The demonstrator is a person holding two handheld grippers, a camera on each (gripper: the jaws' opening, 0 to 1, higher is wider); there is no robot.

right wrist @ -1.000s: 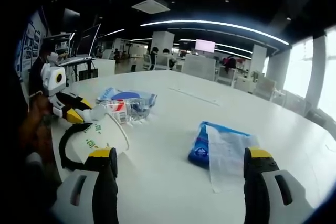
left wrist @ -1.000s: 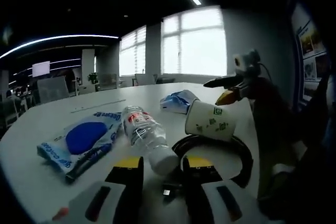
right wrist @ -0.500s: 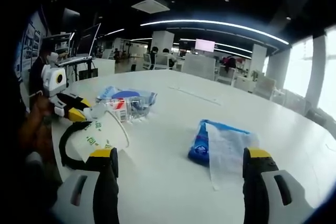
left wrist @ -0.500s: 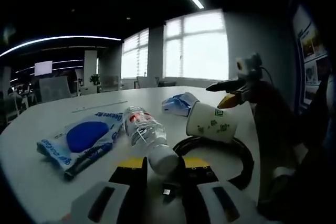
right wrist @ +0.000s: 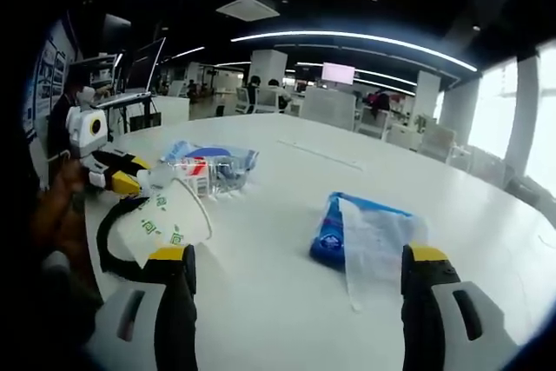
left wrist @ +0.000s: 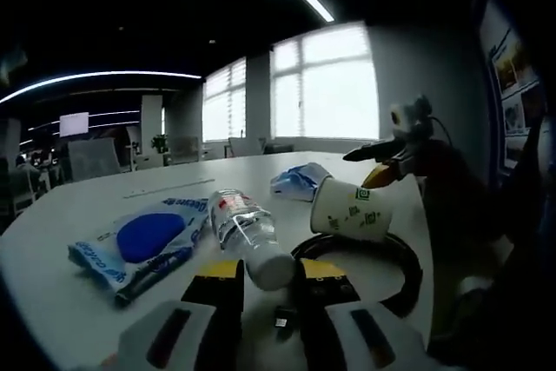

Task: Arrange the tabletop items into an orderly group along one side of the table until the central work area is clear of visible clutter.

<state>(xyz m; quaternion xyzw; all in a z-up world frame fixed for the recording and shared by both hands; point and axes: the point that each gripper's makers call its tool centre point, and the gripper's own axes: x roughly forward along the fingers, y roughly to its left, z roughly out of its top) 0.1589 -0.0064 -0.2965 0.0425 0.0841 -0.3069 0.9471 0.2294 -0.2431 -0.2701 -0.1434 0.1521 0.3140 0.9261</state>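
A clear water bottle (left wrist: 248, 232) lies on the white table (left wrist: 52, 241), its cap end between the jaws of my left gripper (left wrist: 268, 274), which press on it from both sides. Left of it lies a blue wipes pack (left wrist: 143, 241). A paper cup (left wrist: 352, 210) lies tilted on a black loop (left wrist: 400, 275), and my right gripper (left wrist: 373, 162) touches its rim. In the right gripper view my right gripper (right wrist: 295, 271) stands wide open, with the cup (right wrist: 165, 221) by its left jaw and a blue-and-white tissue pack (right wrist: 360, 232) ahead. The left gripper (right wrist: 122, 182) sits at the bottle (right wrist: 213, 171).
The tissue pack (left wrist: 297, 182) lies behind the cup. A person's hand (right wrist: 52, 206) holds the left gripper at the table's edge. Bare tabletop (right wrist: 287, 171) stretches beyond the items. Chairs, desks and people stand far off in the room.
My left gripper's jaws have drawn in around the bottle's cap end. The cup has tipped a little on the black loop. Both views shifted slightly.
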